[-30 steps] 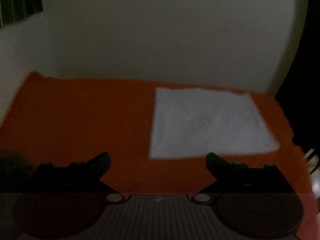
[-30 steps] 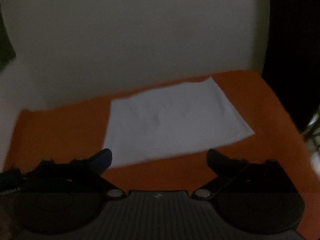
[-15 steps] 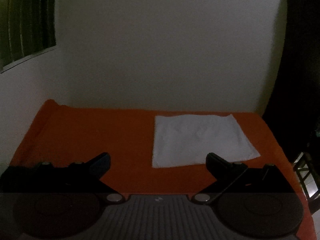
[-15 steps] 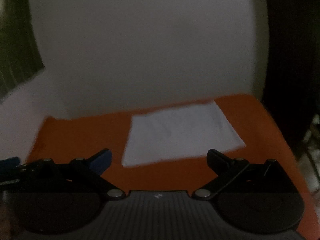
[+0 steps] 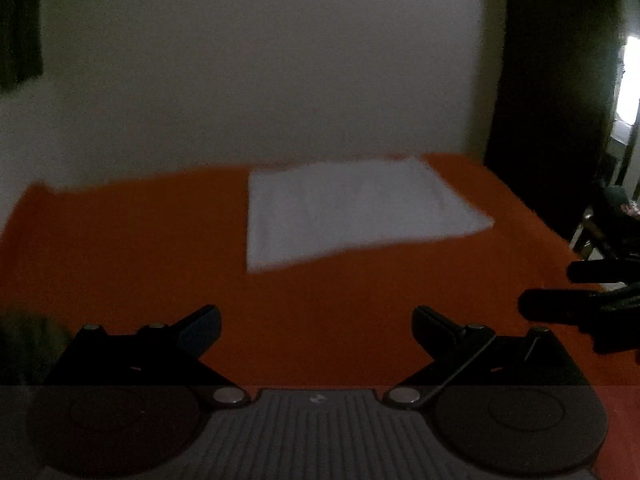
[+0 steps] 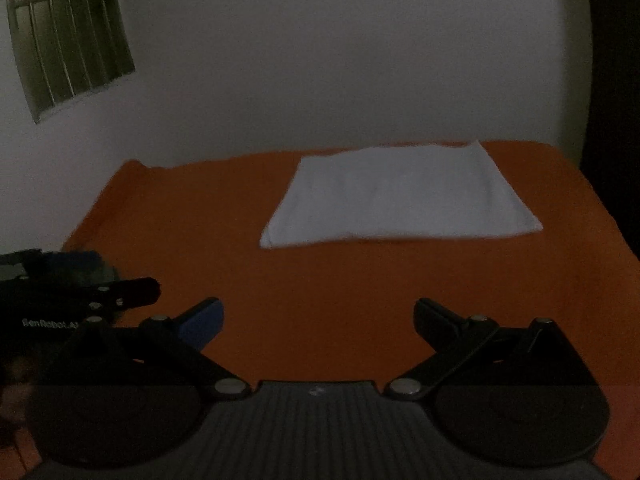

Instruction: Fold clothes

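A white cloth (image 5: 352, 208) (image 6: 400, 200), folded into a flat rectangle, lies on the far right part of an orange table cover (image 5: 132, 240) (image 6: 180, 220). My left gripper (image 5: 316, 322) hangs open above the near edge, well short of the cloth, with nothing between its fingers. My right gripper (image 6: 318, 316) is also open and empty, back from the cloth's near edge. The right gripper's dark fingers (image 5: 560, 304) show at the right edge of the left wrist view. The left gripper's body (image 6: 80, 292) shows at the left edge of the right wrist view.
A pale wall (image 5: 260, 80) rises right behind the table. A barred window (image 6: 68, 28) sits high on the left wall. A dark doorway or curtain (image 5: 552, 100) stands to the right, with a chair-like shape (image 5: 600, 224) beyond the table's right edge. The room is dim.
Both cameras have shifted and swung; each gripper now shows at the edge of the other's view. The cloth lies where it was. Both grippers stay open.
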Demonstrator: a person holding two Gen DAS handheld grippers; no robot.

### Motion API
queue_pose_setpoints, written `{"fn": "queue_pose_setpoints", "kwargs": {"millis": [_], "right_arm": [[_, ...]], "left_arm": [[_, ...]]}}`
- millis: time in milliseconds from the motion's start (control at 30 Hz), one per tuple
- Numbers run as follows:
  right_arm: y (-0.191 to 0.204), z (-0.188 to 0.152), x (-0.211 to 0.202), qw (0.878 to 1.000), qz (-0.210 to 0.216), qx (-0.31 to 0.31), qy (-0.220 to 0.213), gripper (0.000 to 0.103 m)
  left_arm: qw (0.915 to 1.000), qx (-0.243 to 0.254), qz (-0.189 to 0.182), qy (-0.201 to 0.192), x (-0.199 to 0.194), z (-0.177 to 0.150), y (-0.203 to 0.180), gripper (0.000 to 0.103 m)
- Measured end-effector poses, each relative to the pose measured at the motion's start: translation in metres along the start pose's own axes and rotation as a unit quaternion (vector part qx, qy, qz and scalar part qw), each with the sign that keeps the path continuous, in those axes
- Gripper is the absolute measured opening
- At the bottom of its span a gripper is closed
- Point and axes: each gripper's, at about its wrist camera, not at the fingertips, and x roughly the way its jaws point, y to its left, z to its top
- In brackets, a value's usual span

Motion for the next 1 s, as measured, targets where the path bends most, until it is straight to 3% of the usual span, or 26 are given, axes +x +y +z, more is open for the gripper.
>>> {"fn": "queue_pose_setpoints", "kwargs": {"millis": [133,267,333,400,500,633,767,867,1000], "right_arm": [[0.012,-0.042,0.011,0.999,-0.003,0.024,0.029,0.103],[0.041,-0.077,0.004,0.999,-0.023,0.041,0.008,0.103],[0.050,-0.088,-0.004,0.998,-0.010,0.062,0.022,0.103],[0.055,-0.095,-0.011,0.996,-0.007,0.079,0.027,0.103],[0.069,-0.103,-0.030,0.994,-0.041,0.100,0.018,0.103],[0.092,-0.107,-0.041,0.996,-0.051,0.064,0.026,0.103],[0.117,-0.118,-0.060,0.986,-0.157,0.040,0.023,0.103],[0.131,-0.128,-0.063,0.978,-0.209,-0.001,0.023,0.103],[0.125,-0.133,-0.063,0.981,-0.181,0.023,0.058,0.103]], "left_arm": [[0.9995,0.000,0.024,0.018,0.004,-0.049,0.013,0.103],[0.9987,0.001,0.050,0.004,-0.012,-0.088,0.025,0.103],[0.9983,-0.015,0.057,0.000,-0.023,-0.101,0.032,0.103],[0.9976,-0.032,0.059,0.016,-0.034,-0.108,0.040,0.103],[0.9961,-0.045,0.053,0.054,-0.049,-0.114,0.047,0.103],[0.9944,-0.042,0.060,0.076,-0.066,-0.111,0.047,0.103],[0.9948,-0.039,0.066,0.067,-0.077,-0.112,0.044,0.103],[0.9936,-0.031,0.073,0.080,-0.075,-0.122,0.031,0.103],[0.9915,-0.039,0.064,0.106,-0.078,-0.139,0.026,0.103]]}}
